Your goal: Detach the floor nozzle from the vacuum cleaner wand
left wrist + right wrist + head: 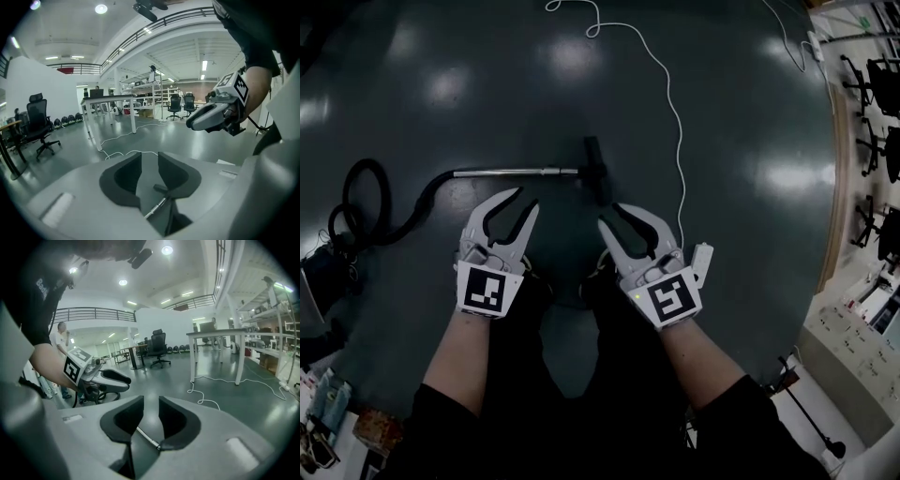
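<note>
L gripper (pixel 527 199) & R gripper (pixel 609 214): fingers part-open, gripping nothing, near wand (pixel 511 172) w/ floor nozzle (pixel 598 169).

left tongs (pixel 527 198), right tongs (pixel 610 215): white, black-padded | sleeves (pixel 441 427): black, short

shiny dark floor (pixel 750 112), metal wand (pixel 511 172) lying flat on it, black floor nozzle (pixel 598 171) at its right end, black hose (pixel 380 202) looping off the left, loose white cable (pixel 670 103) snaking just past the nozzle
</note>
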A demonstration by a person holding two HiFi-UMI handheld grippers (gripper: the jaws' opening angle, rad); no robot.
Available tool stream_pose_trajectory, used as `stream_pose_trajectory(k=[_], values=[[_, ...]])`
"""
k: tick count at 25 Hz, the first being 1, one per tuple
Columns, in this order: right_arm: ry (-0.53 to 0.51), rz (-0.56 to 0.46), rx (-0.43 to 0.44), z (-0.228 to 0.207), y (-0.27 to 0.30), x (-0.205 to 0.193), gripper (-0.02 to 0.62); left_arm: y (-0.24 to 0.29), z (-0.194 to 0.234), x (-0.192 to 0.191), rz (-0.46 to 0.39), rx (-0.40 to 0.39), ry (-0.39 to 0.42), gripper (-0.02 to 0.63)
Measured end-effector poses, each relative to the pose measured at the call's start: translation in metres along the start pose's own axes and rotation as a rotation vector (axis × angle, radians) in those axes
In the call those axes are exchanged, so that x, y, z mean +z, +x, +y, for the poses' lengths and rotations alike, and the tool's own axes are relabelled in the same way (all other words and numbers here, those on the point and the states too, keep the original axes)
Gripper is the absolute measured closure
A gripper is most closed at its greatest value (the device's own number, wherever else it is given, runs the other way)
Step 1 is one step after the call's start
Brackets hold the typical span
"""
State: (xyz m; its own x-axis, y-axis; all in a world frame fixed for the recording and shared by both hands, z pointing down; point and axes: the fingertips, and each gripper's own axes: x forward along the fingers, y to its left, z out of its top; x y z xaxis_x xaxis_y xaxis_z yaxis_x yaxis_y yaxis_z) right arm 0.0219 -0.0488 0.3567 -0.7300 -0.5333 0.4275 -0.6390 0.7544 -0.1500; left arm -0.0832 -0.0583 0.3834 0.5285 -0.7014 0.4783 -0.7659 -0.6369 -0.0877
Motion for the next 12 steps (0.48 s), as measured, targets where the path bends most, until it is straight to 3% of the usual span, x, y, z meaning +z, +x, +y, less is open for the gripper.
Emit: stream_pose_trajectory(k=[12], values=[[-0.161,0.099,0.115,-0.023,0.098,-0.131,0.486,0.077,0.001,-0.150,0.112,-0.077,0.096,0.468]])
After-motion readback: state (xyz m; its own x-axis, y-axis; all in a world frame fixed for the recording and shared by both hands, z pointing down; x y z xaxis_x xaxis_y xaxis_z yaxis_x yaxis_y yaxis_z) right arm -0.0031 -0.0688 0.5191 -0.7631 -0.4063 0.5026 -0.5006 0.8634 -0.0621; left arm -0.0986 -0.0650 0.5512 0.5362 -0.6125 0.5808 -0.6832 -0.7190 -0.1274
